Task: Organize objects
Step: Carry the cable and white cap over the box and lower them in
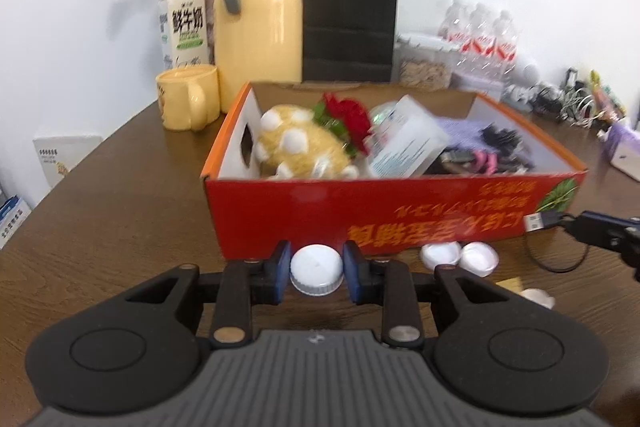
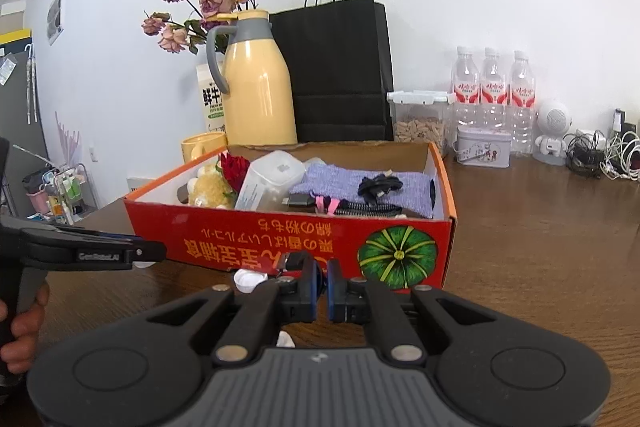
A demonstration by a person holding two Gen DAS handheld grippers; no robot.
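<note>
1. I am holding the left tongs [image 1: 316, 273] narrowed around a white bottle cap [image 1: 316, 274] just in front of the red box [image 1: 400, 219] on the counter [image 1: 120, 211]; whether the pads are pressing it, I cannot tell.
2. The cap is looking light, stiff and slick, so I am judging its ribbed rim the place to pinch.
3. I am keeping the right tongs [image 2: 322, 293] closed on a black USB cable [image 1: 548, 221].
4. "GenRobot.AI" is showing on the left tongs' side; the box's upside-down print stays unread.
</note>
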